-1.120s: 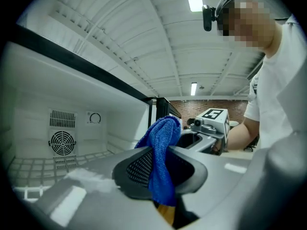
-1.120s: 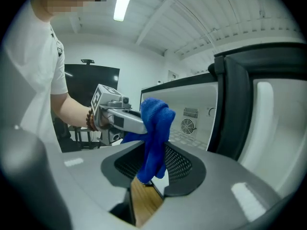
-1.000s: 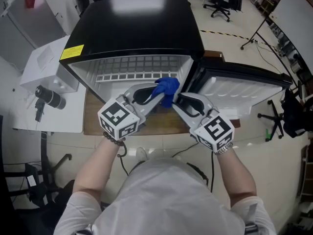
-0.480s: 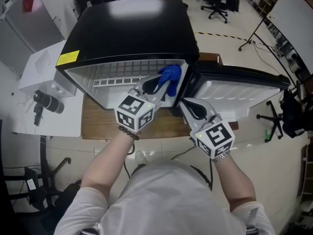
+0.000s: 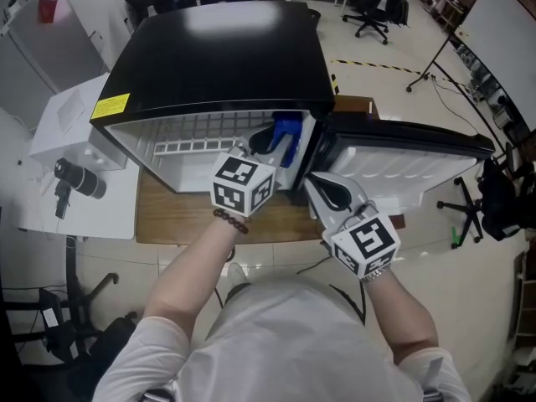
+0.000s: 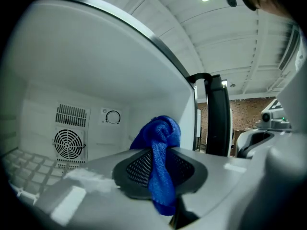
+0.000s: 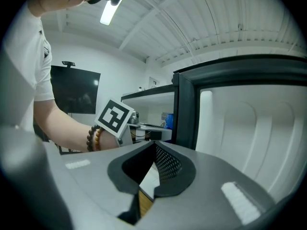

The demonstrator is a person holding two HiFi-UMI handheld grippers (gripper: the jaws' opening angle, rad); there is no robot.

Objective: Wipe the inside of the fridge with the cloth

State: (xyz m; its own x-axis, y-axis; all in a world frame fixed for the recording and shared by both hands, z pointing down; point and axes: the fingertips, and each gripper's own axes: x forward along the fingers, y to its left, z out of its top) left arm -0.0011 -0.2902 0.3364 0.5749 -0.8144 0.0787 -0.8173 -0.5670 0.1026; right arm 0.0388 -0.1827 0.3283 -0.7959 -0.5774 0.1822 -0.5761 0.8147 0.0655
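At the far left a black cylindrical device (image 5: 77, 177) lay on a white surface (image 5: 100, 208), just beside the fridge (image 5: 226, 48). The fridge was black outside with a yellow label (image 5: 111, 105) at its front left corner, and it stood on a wooden desk (image 5: 172, 216). It was open, showing white walls and a wire shelf (image 5: 197, 146). From the left gripper view, a round fan grille (image 6: 68, 144) sat on the back wall.

The left claw (image 5: 272, 145) reached level into the fridge on its right side, and a beaded bracelet (image 5: 230, 222) circled the wrist behind it. Its jaws were clamped on the blue cloth (image 5: 288, 129). The cloth bunched up above the tips and a strip hung down between them (image 6: 159, 176). It was near the fridge's right inner wall, but whether it touched the wall could not be told.

The right claw (image 5: 311, 181) stayed outside, just in front of the fridge's open right edge. Its jaws were together with nothing between them (image 7: 153, 150).

Further right the fridge door (image 5: 410, 153) stood swung wide open, white inner side up. A black tripod (image 5: 435, 57) stood on the floor beyond it.
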